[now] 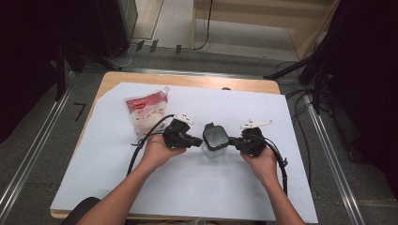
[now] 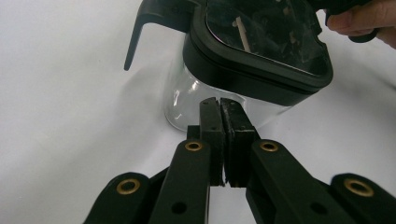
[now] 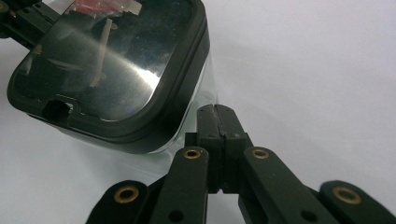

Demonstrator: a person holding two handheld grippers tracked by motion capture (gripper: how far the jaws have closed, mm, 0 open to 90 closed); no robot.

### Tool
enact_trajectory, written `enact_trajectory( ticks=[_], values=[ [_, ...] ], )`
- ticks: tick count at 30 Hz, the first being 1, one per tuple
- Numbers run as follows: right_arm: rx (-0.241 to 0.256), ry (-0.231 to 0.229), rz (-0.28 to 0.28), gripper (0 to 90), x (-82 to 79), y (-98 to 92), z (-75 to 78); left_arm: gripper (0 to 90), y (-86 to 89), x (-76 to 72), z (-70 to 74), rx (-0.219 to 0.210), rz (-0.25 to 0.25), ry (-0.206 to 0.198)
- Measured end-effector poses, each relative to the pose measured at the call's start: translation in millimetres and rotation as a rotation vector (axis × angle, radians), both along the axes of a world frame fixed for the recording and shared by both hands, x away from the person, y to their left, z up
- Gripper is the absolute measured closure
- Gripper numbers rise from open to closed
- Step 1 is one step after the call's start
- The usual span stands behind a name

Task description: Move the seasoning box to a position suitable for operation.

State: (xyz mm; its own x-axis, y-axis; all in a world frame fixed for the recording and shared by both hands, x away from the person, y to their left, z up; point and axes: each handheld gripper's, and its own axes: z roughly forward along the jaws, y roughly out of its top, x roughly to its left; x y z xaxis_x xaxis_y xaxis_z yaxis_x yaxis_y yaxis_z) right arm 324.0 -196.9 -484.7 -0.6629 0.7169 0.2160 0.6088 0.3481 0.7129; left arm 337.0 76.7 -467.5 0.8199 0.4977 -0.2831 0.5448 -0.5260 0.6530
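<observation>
A: From above, what lies closest?

B: The person's forearms, then the left gripper [image 1: 196, 140] and right gripper [image 1: 233, 140], tips pointing inward at a clear jar [image 1: 215, 139] with a black lid, which stands between them on white paper [image 1: 197, 187]. A red-and-white pouch [image 1: 145, 114] lies beyond the left gripper, well apart from its tips.

A: And the left gripper view?

B: The jaws are pressed together, holding nothing. The jar's glass wall [image 2: 187, 100] sits just past the tips, the lid [image 2: 261, 51] above them.

A: The right gripper view?

B: Again, jaws fully closed and empty; the jar [image 3: 112, 74] is just beside the tips, up and left.
</observation>
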Motion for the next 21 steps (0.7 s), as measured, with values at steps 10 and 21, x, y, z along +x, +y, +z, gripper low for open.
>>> enact_trajectory(
  ticks=[10,21],
  values=[
    [-0.013,0.003,-0.004,90.0,-9.8,3.8,1.3,89.6,3.0,2.8,2.1,-0.033,0.015,0.002],
    [-0.012,0.021,0.031,90.0,-21.2,6.6,4.3,90.0,5.1,9.3,4.1,-0.008,0.025,0.013]
  ],
)
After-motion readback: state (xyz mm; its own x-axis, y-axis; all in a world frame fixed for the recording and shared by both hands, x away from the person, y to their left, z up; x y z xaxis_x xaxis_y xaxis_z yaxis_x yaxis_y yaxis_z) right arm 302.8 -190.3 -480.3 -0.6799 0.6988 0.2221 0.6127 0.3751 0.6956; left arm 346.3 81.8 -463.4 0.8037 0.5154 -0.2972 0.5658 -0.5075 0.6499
